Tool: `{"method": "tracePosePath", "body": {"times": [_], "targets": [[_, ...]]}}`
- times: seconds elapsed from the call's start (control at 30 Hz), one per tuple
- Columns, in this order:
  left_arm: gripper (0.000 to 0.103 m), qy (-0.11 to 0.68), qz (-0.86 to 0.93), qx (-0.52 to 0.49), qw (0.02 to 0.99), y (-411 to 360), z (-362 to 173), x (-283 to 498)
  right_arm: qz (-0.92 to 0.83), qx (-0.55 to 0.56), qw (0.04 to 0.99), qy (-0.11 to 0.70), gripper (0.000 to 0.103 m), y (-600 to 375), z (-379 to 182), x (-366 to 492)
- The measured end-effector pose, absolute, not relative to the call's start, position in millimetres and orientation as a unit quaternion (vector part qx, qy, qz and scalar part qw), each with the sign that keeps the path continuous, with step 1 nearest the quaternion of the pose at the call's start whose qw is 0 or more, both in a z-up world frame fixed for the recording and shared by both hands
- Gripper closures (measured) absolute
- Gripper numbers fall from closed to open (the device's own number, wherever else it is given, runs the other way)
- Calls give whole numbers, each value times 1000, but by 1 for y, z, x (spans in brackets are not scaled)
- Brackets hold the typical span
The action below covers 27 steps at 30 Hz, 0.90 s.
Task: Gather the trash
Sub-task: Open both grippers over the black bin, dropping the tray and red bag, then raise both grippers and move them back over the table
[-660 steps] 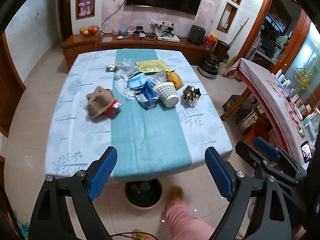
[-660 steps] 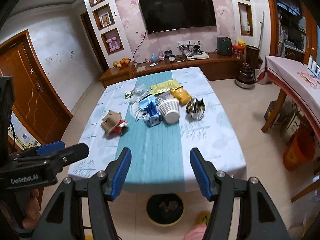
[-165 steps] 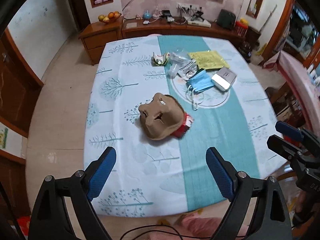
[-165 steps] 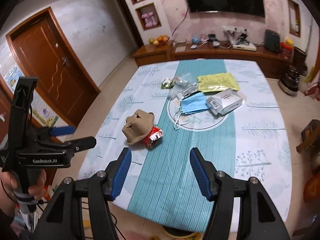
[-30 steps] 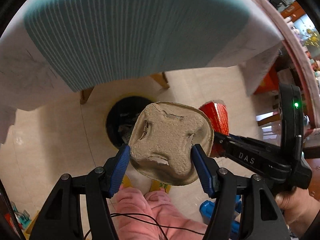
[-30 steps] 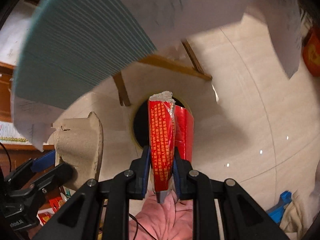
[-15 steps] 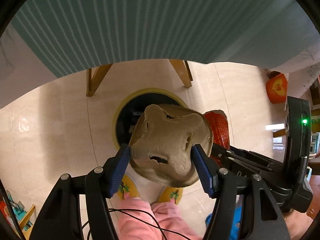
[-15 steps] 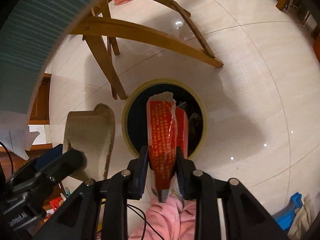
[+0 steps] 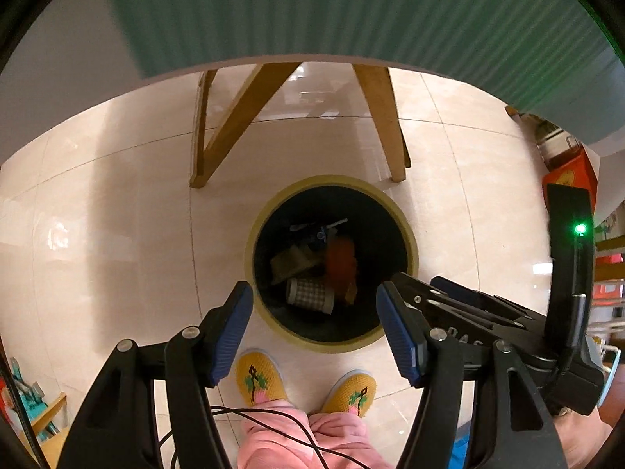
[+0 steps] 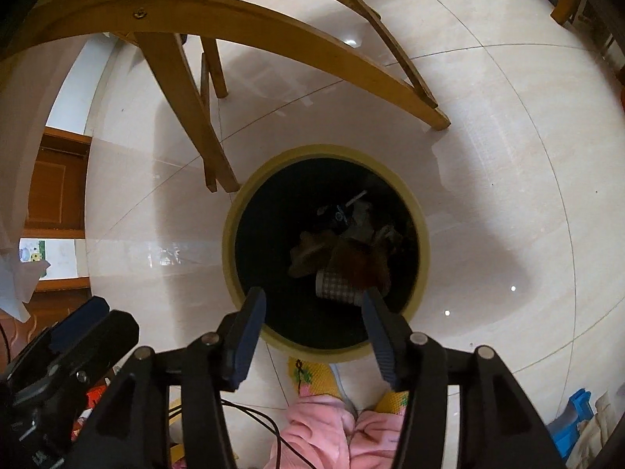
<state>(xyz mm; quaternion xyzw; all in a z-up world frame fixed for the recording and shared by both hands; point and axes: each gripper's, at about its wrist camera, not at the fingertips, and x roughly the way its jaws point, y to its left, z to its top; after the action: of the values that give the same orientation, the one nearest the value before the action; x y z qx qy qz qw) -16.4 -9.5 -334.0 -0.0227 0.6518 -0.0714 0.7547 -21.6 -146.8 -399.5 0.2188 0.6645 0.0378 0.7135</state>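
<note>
I see the trash bin (image 9: 406,234) on the floor, round and black inside with a yellow rim. It sits right under both my claws. Down in it lies the red wrapper (image 9: 340,264), blurred. Beside it is the brown cardboard cup holder (image 9: 291,264), and a checked paper cup (image 9: 310,296) lies on its side near the front. Other small bits sit at the back, too dark to tell.

My left claw (image 9: 310,324) points down at the bin. Its blue pads are wide apart and nothing is between them. It grips nothing.

My right claw (image 10: 312,330) also points down at the bin. Its jaws have just been opening, and now they stand apart with nothing in them. The red wrapper is below them in the bin.

Each claw shows at the side of the other one's view.

Behind the bin stand the wooden legs (image 10: 183,90) of the surface. The green runner (image 9: 351,11) on the surface hangs over the top of the left view. The floor is pale shiny tile (image 10: 508,156). At the bottom I see yellow slippers (image 9: 259,377) and pink trousers (image 9: 308,441) of the person.
</note>
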Motion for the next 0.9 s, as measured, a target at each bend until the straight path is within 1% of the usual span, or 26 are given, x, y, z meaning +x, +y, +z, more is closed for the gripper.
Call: {"method": "tracePosePath", "body": {"times": [0.3,0.47,0.7,0.9], "targets": [[39,624,-51,-8,780,0,-310,-20,40,214,742,634,51,-149,-364,-27],[39,622,-48,-3,781,-3,-284,-20,37,215,752,622,51,-155,-338,-30],[39,617,-49,-3,786,-2,-234,-23,37,219,759,612,51,-163,-285,-39],[39,609,-48,-4,792,-4,-180,-24,44,219,767,602,51,-168,-225,-52]]}}
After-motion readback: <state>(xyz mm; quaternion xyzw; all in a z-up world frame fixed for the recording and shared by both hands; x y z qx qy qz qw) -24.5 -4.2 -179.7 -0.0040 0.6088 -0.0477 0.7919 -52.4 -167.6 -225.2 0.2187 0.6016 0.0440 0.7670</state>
